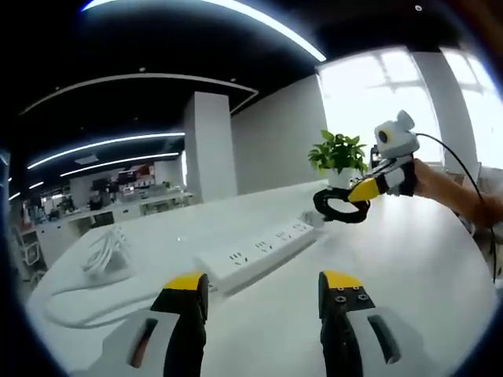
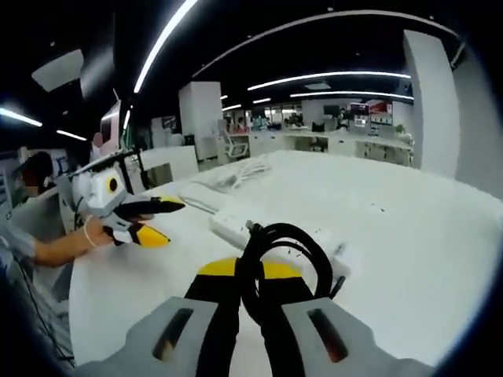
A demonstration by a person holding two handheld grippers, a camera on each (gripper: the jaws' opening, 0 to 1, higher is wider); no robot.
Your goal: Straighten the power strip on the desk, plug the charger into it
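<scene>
A white power strip [image 1: 259, 250] lies slanted on the white desk [image 1: 409, 267], just beyond my left gripper [image 1: 263, 284], which is open and holds nothing. Farther right, my right gripper [image 1: 358, 192] hovers above the desk, shut on a black looped charger cable [image 1: 339, 210]. In the right gripper view the cable loop [image 2: 284, 253] stands up between the shut jaws of the right gripper [image 2: 250, 272], with the power strip [image 2: 236, 225] right behind it. The left gripper [image 2: 161, 220] shows at the left, open, held by a hand.
The strip's white cord [image 1: 100, 258] lies bundled at the desk's left side, also seen as white cord [image 2: 237, 174] far back. A potted plant [image 1: 339, 154] stands at the far desk edge. A person sits at the desk's edge [image 2: 47, 228].
</scene>
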